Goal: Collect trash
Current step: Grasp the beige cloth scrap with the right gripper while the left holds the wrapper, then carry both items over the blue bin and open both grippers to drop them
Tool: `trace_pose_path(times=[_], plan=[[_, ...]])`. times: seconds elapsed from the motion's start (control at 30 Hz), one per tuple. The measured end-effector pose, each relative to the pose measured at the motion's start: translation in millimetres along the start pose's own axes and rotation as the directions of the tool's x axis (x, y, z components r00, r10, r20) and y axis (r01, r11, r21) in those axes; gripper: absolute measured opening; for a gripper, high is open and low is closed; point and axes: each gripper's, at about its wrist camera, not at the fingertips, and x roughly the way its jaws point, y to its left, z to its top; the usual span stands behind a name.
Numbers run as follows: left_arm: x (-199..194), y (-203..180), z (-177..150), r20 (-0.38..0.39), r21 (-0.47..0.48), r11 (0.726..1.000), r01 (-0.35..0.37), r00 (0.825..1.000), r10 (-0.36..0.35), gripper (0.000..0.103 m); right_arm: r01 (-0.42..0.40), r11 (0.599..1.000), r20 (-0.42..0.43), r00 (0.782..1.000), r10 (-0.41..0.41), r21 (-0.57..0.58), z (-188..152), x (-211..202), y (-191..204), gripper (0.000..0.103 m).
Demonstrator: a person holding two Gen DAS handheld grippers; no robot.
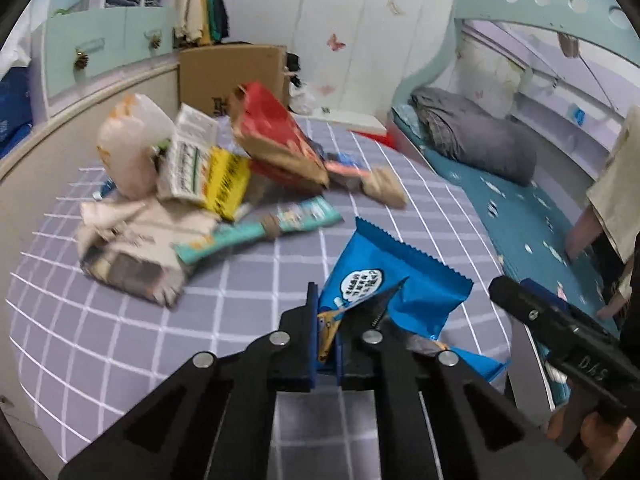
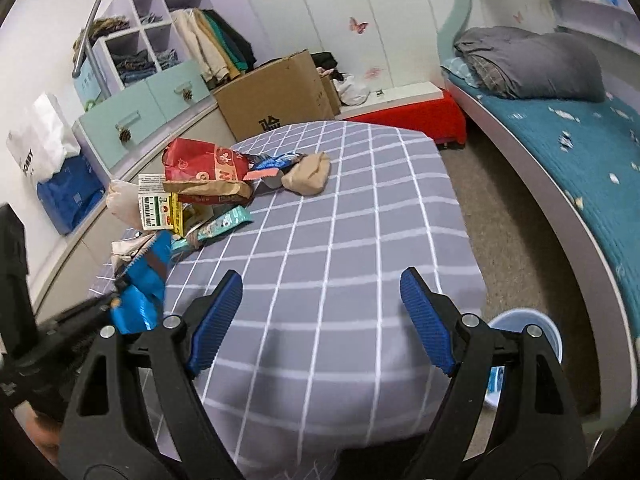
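The left wrist view showed the left gripper [image 1: 329, 332] clamped on the lower corner of a blue wrapper [image 1: 394, 280], its blue pads pressed together with the foil between them. The right wrist view showed the same wrapper [image 2: 140, 292] only at its left edge, crumpled, with the pinch itself hidden. That view alone showed the right gripper [image 2: 322, 320], jaws wide apart and nothing between them, over bare cloth, and a pale blue bin [image 2: 528, 336] on the floor beside the table.

The wrapper was glossy blue foil with a zigzag top edge and a white speech bubble printed on it; it stood up from the table's near edge.

The table [image 2: 360, 208] wore a grey cloth with a white grid. At its far left lay a heap of trash: a red bag [image 1: 272, 132], a yellow packet [image 1: 226, 184], a white carton [image 1: 188, 156], a teal wrapper [image 1: 264, 228] and crumpled paper [image 1: 128, 240]. Behind stood a cardboard box [image 2: 276, 96], mint drawers [image 2: 140, 108] and a bed [image 2: 580, 160] with a teal cover.
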Motion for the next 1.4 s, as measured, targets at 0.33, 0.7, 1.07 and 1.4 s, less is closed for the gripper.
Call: trace_pose_path(times=[0.33, 0.7, 1.07, 1.4], plan=[[11, 10, 56, 0.073, -0.008, 0.99, -0.14, 0.987, 0.141, 0.006, 0.021, 0.99, -0.09, 0.995, -0.033, -0.14, 57, 67, 24, 0.08], [41, 16, 89, 0.075, -0.007, 0.971, -0.237, 0.969, 0.237, 0.006, 0.027, 0.971, -0.204, 0.976, -0.077, -0.238, 88, 143, 32, 0.062], [35, -10, 79, 0.07, 0.039, 0.984, -0.176, 0.983, 0.173, 0.006, -0.014, 0.983, -0.184, 0.983, -0.02, -0.182, 78, 115, 0, 0.027], [16, -96, 44, 0.037, 0.159, 0.987, -0.003, 0.999, -0.003, 0.007, -0.048, 0.997, -0.034, 0.998, 0.05, 0.064, 29, 2, -88, 0.027]])
